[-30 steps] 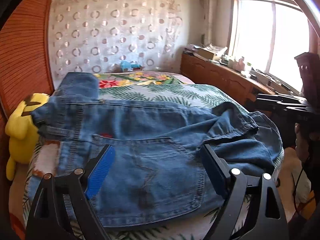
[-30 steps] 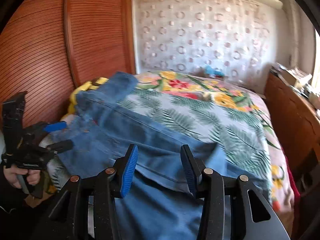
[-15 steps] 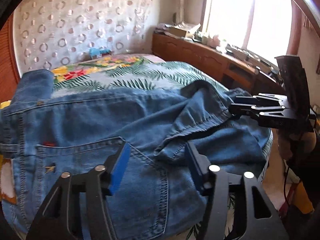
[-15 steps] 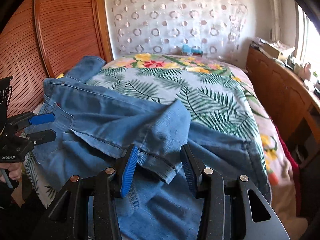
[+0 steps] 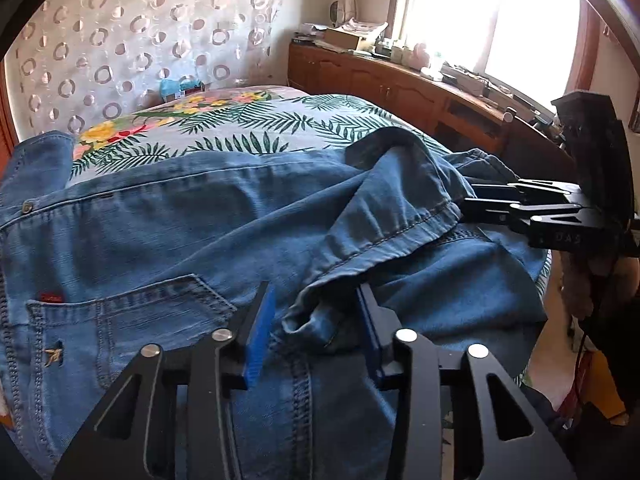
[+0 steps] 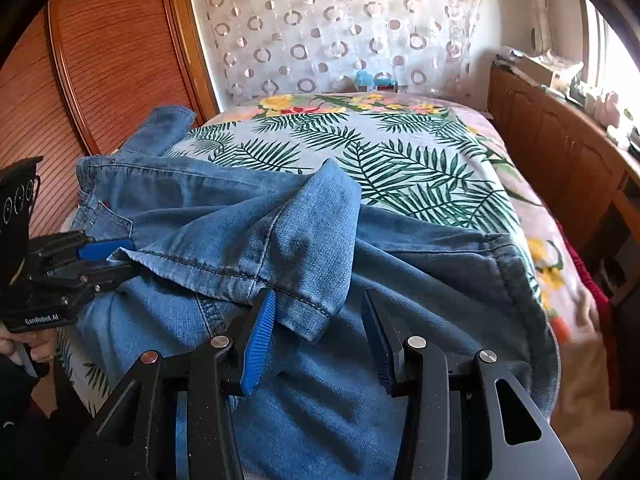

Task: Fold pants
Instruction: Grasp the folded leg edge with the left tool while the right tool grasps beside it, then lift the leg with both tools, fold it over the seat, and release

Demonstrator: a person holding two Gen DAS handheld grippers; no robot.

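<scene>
Blue denim pants [image 5: 192, 232] lie across the near end of the bed, waist and back pocket to the left, legs bunched to the right. A folded-back leg hem [image 6: 248, 268] lies on top. My left gripper [image 5: 316, 320] is open, its jaws on either side of one end of that hem. My right gripper [image 6: 316, 320] is open, its jaws astride the hem's other corner. Each gripper shows in the other's view: the right one [image 5: 480, 198] at the hem's far end, the left one [image 6: 116, 260] at the hem's left end.
The bed carries a palm-leaf and flower cover [image 6: 400, 152]. A wooden slatted wardrobe [image 6: 112, 60] stands left of it. A low wooden cabinet [image 5: 400, 88] with clutter runs under the window on the right. A dotted curtain [image 5: 140, 32] hangs behind the bed.
Both grippers moved in toward the folded-back hem. The left one swung right from the back pocket to the hem's end, and its jaws narrowed. The right one closed in on the hem's corner.
</scene>
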